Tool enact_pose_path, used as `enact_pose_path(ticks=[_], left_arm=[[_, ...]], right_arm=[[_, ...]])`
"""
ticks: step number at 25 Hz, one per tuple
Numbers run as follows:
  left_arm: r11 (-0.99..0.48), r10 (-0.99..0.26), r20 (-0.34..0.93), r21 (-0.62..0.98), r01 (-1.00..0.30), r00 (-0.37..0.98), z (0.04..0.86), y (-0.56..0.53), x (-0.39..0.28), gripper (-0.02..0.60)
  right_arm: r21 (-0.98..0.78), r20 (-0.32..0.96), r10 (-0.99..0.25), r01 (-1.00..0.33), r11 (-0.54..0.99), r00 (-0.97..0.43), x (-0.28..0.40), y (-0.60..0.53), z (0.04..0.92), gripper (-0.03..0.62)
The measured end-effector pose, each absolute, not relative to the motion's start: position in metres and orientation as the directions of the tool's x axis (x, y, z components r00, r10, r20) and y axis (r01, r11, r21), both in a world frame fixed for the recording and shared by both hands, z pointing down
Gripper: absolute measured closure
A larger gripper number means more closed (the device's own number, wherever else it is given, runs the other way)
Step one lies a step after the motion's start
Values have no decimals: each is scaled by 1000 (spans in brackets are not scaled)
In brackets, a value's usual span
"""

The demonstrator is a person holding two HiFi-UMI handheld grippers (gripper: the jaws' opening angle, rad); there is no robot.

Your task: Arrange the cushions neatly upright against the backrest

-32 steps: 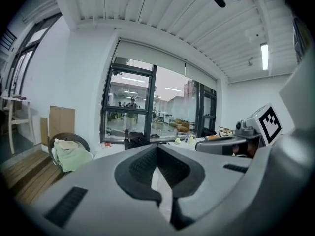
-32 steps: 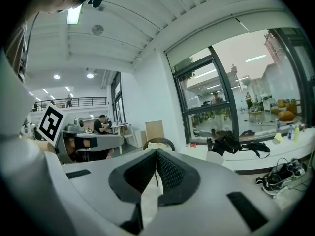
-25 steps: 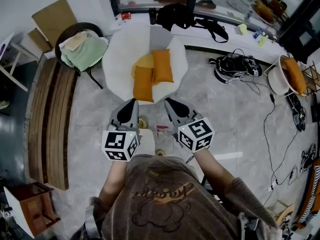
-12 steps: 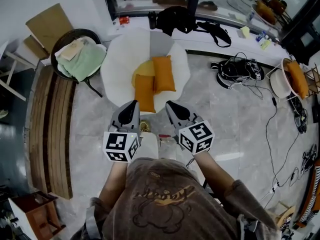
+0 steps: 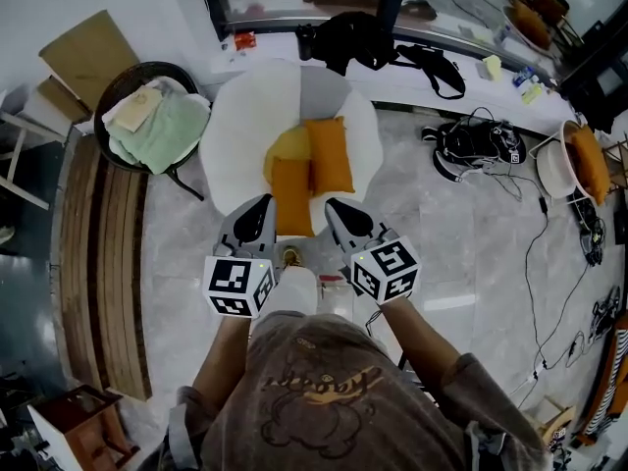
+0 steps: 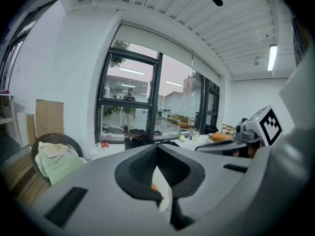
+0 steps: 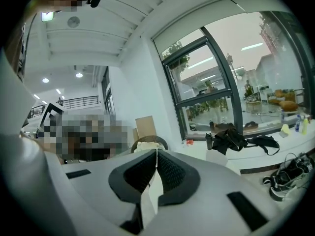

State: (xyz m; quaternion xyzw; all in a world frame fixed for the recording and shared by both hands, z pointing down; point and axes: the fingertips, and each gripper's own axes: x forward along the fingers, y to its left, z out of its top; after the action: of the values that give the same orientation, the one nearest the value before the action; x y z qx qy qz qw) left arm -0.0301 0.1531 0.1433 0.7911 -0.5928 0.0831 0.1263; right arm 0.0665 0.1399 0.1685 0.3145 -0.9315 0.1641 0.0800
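Both grippers are hanging empty in front of the person: the left gripper (image 5: 261, 204) is showing its jaws pressed together in the left gripper view, and the right gripper (image 5: 332, 205) is showing the same in the right gripper view. The likeliest trouble is reaching the chair closed and only shoving the soft fabric instead of pinching it. Such a shove could be sliding the nearer long orange fabric cushion (image 5: 292, 194) off the round white petal-shaped chair (image 5: 235, 130), since its lower end is reaching to or past the front rim, just between the two gripper tips. Pinching a single corner could be letting a floppy cushion sag and fold rather than stand. The second long orange fabric cushion (image 5: 331, 155) is lying just beside the first, slightly higher and to the right. Both are partly covering a round yellow cushion (image 5: 285, 145), which a lift might be dragging askew. All three appear to be lying flat on the seat at the frame's centre, none propped against the pale grey backrest panel (image 5: 322, 91) at the chair's upper edge.
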Motion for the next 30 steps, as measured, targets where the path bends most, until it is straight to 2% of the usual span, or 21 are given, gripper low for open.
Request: enact_pose_path(ticks=[10, 16, 30], left_arm=[[-308, -878, 344, 123, -943, 331, 168, 72, -85, 577], [-327, -874, 332, 138, -935, 355, 167, 28, -105, 577], [-329, -881, 300, 168, -929, 366, 169, -59, -104, 577]], right_arm=[[-277, 297, -558, -629, 726, -775, 8, 58, 184, 572], [-281, 306, -588, -661, 696, -749, -5, 13, 189, 572], [-285, 320, -585, -665, 691, -745, -5, -57, 198, 572]])
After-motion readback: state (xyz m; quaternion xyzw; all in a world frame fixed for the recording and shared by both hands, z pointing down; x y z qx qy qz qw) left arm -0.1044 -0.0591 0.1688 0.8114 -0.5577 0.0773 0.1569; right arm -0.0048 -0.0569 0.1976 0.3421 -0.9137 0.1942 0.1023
